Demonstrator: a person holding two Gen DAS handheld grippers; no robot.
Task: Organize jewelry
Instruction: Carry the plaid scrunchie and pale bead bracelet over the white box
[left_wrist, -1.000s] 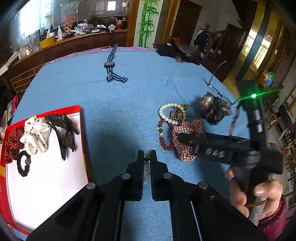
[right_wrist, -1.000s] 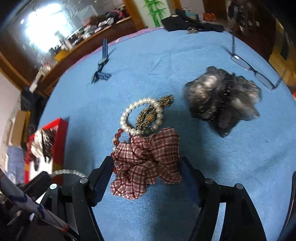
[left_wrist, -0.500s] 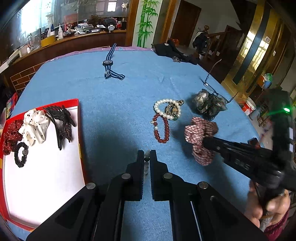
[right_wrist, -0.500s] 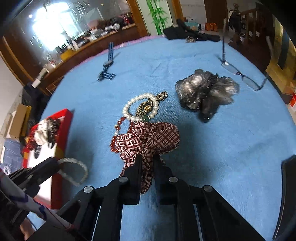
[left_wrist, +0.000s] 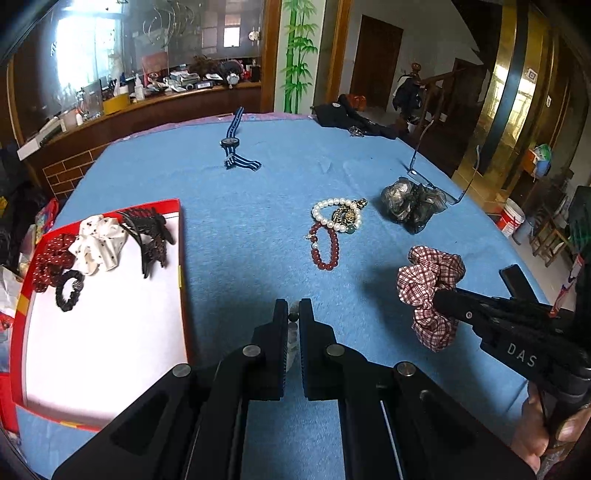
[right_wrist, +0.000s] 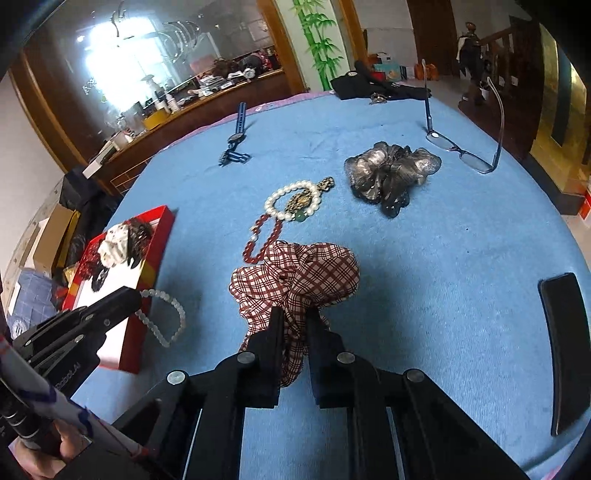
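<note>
Two black grippers work over a round table (left_wrist: 258, 192) covered in soft blue cloth. The right gripper (right_wrist: 293, 321) is clamped on a red and white checked scrunchie (right_wrist: 299, 269). The puffy, wrinkled cloth sticks out past its fingers and hangs clear of the table, with a dark shadow under it. In the left wrist view the same scrunchie (left_wrist: 430, 280) shows at the near right side, held by the right gripper (left_wrist: 443, 299).

The left gripper (left_wrist: 293, 314) is squeezed on a string of pale round beads (right_wrist: 166, 314). In the right wrist view the beads hang down in a loop from the tip of the left gripper (right_wrist: 131, 297), just beside the red tray (right_wrist: 162, 236).

The tray (left_wrist: 181, 258) is flat, with a red rim and a white floor, and sits at the near left. At its far end lie a white dotted scrunchie (left_wrist: 98, 245), a dark red dotted one (left_wrist: 50, 260), a small black ring-shaped hair tie (left_wrist: 70, 290) and a black toothed hair clip (left_wrist: 149, 236).

Near the middle of the table a white pearl bracelet (left_wrist: 332, 214) touches a shiny dark red bead bracelet (left_wrist: 325, 247), and a gold spotted piece (left_wrist: 345, 214) lies inside the pearl ring. To the right sits a see-through grey scrunchie (left_wrist: 412, 203), with thin-framed glasses (left_wrist: 439, 181) just beyond it. A blue striped watch (left_wrist: 232, 146) lies far off. A flat black bar (right_wrist: 565, 350) rests at the near right.
</note>
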